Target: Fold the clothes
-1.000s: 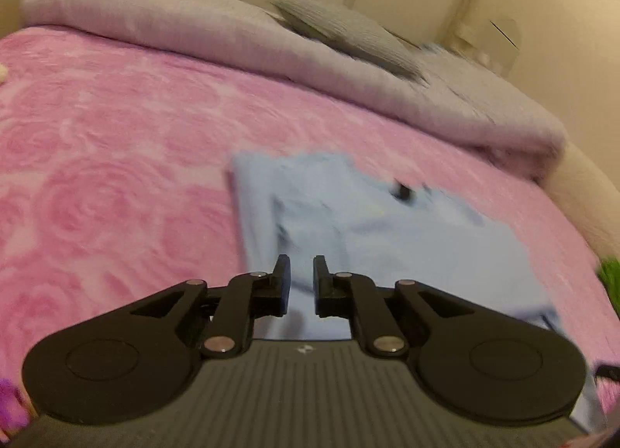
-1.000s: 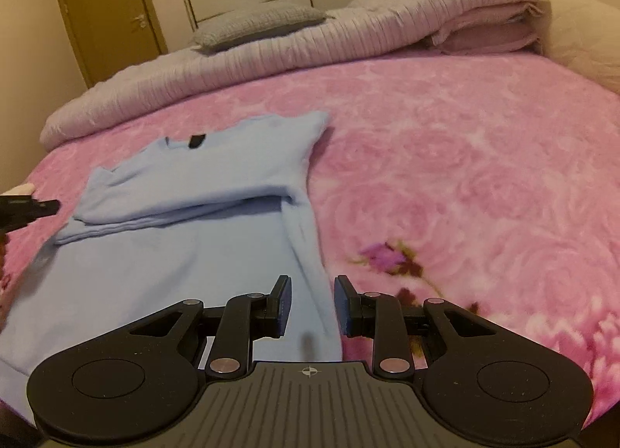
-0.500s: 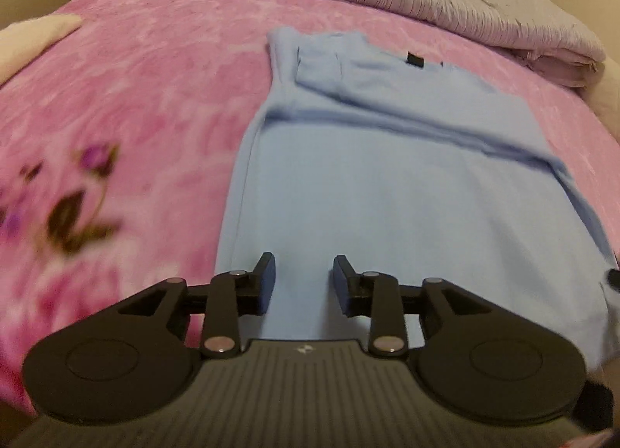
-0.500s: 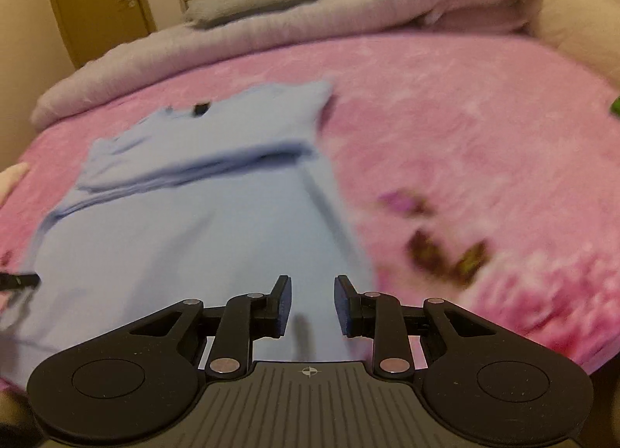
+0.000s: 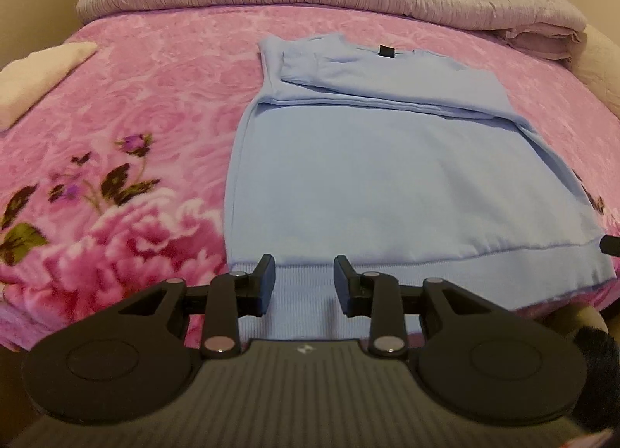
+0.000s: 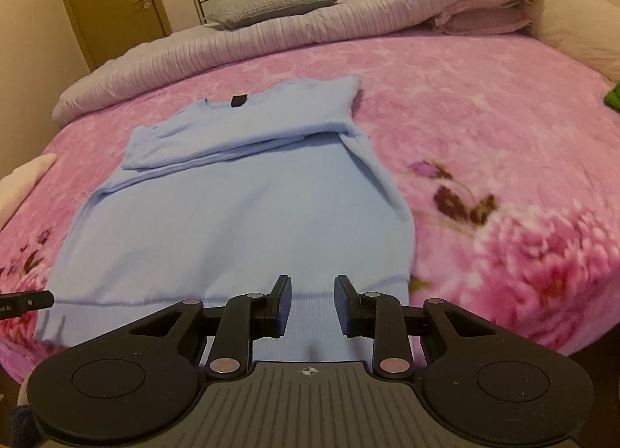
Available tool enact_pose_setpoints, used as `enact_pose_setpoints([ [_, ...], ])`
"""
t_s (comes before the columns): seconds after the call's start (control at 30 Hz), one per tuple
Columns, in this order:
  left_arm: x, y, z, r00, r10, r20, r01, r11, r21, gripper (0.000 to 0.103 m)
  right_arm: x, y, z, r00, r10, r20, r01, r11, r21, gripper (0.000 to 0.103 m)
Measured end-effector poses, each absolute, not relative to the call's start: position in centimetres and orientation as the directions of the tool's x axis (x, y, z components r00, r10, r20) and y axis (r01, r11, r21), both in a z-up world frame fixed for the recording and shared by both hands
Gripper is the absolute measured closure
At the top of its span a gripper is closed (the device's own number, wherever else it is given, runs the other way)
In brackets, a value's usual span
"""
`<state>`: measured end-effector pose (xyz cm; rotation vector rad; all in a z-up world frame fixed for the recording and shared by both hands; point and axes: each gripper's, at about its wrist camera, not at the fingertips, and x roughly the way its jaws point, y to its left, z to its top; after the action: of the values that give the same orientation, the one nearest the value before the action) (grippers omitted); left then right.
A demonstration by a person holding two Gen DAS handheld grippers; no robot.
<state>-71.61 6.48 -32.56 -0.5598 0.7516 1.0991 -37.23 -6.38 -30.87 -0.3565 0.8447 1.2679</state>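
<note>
Left wrist view: left gripper [image 5: 304, 273], jaws just spread and empty, and right gripper [image 6: 312, 293], also parted, hover at the near hem of a blue sweater [image 5: 387, 177] lying flat on the pink bed [image 5: 155, 80].

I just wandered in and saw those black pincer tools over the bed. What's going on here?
A person is folding a light blue sweater on a pink flowered blanket, with a two-finger gripper in each hand. The sleeves are already folded across the chest. The left gripper and right gripper are both open and empty above the ribbed bottom hem, one near each corner; the left one's jaws have just been opening. Probably they will grab the hem next and fold it up toward the collar.
</note>
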Motion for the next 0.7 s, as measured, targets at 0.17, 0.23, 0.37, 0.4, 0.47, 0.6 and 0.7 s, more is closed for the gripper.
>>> enact_pose_setpoints([
  [0.17,-72.2,4.5,-32.0,0.246,0.596,-0.765,-0.930,0.366,-0.013,0.072,-38.1,-8.8,-31.1,0.020,0.689,-0.725,-0.927,0.284,0.244,0.075],
  [0.23,-72.4,4.0,-31.9,0.240,0.603,-0.761,-0.930,0.368,-0.003,0.072,-38.4,-9.6,-31.1,0.024,0.687,-0.726,-0.926,0.289,0.243,0.075],
  [0.37,-72.4,2.8,-31.5,0.234,0.615,-0.753,-0.927,0.375,0.018,0.072,-38.7,-10.8,-30.7,0.032,0.696,-0.717,-0.924,0.294,0.245,0.075],
  [0.4,-72.3,2.6,-31.4,0.235,0.617,-0.751,-0.925,0.378,0.021,0.071,-38.7,-11.1,-30.6,0.034,0.700,-0.714,-0.923,0.296,0.246,0.075],
  [0.47,-72.2,2.2,-31.3,0.237,0.619,-0.749,-0.923,0.384,0.025,0.071,-38.6,-11.5,-30.4,0.038,0.706,-0.707,-0.921,0.300,0.249,0.075],
  [0.6,-71.5,1.4,-31.2,0.246,0.619,-0.746,-0.913,0.406,0.035,0.071,-38.2,-12.5,-30.2,0.049,0.711,-0.701,-0.915,0.313,0.253,0.074],
  [0.7,-71.1,1.0,-31.2,0.250,0.616,-0.747,-0.907,0.418,0.041,0.070,-37.9,-12.8,-30.3,0.059,0.711,-0.701,-0.908,0.329,0.258,0.048],
])
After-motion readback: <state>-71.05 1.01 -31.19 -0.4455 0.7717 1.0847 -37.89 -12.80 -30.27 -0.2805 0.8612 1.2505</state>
